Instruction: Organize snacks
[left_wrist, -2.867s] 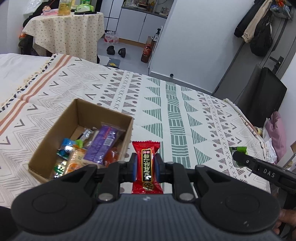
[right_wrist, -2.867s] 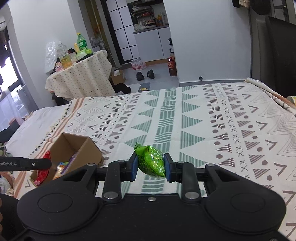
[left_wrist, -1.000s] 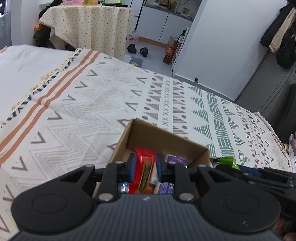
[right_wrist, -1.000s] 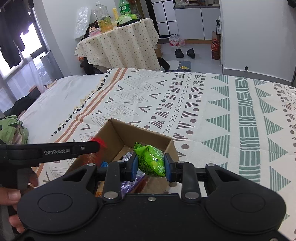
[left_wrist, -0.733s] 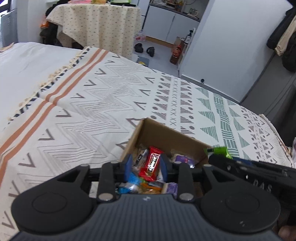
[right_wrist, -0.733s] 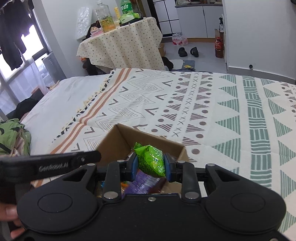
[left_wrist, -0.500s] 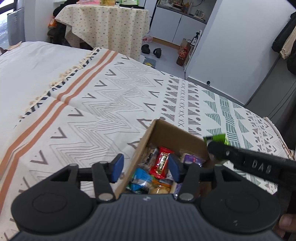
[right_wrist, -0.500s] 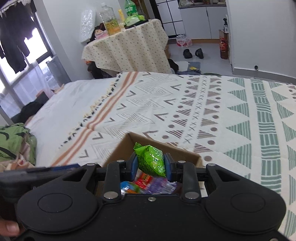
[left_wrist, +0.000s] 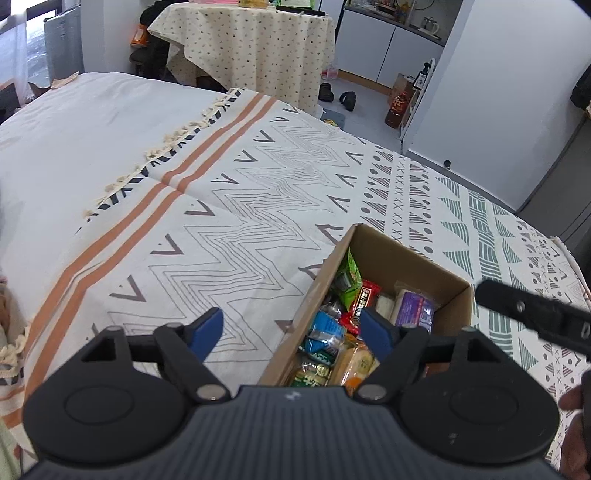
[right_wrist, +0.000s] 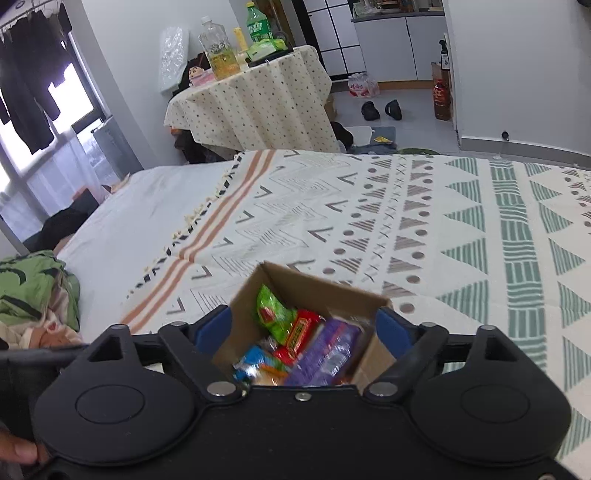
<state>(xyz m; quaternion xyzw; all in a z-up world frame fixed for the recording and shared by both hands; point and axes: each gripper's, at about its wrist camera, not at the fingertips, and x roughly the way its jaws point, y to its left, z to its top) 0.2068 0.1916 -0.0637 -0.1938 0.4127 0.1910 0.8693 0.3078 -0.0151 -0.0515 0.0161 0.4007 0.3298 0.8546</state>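
A patterned bedspread with orange stripes and green triangles covers the bed. At 12 o'clock stands a table with a dotted cloth; bottles are on it. Two dark shoes lie on the floor at 1 o'clock. Green crumpled cloth is at 9 o'clock

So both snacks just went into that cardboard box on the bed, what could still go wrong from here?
The cardboard box sits on a soft bedspread, so a nudge might tip or shift it. The left gripper straddles the box's near wall with jaws that have just been opening and hold nothing; pulling back carelessly could catch that wall. The green packet leans high against the box's side and might slide around or slip out if the box is bumped.
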